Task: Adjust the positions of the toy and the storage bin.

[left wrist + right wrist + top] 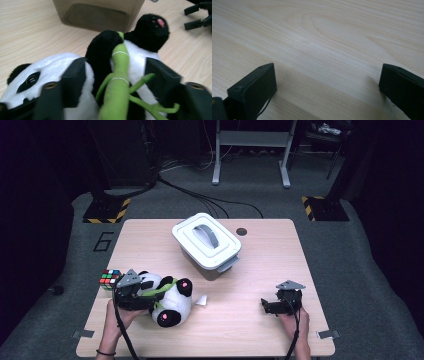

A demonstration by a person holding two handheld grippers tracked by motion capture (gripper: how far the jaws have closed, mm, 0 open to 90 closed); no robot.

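Table (250, 330): light wood. Lidded white box (206, 245) at centre, near panda's feet; could get bumped on lift. Plush panda (170, 301) near left edge, clamped across body by left gripper (115, 82); soft, may slip or sag. Right gripper (270, 307) spread wide, nothing held. Green bamboo stalk (117, 82) between jaws, may snag.

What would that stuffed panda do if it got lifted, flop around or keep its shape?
The stuffed panda would probably sag: its plush body bulges between the jaws of the left hand-held gripper. It likely weighs little for its bulk, being soft fur and filling. It seems unlikely to slip, since the fuzzy surface gives grip, or to break.
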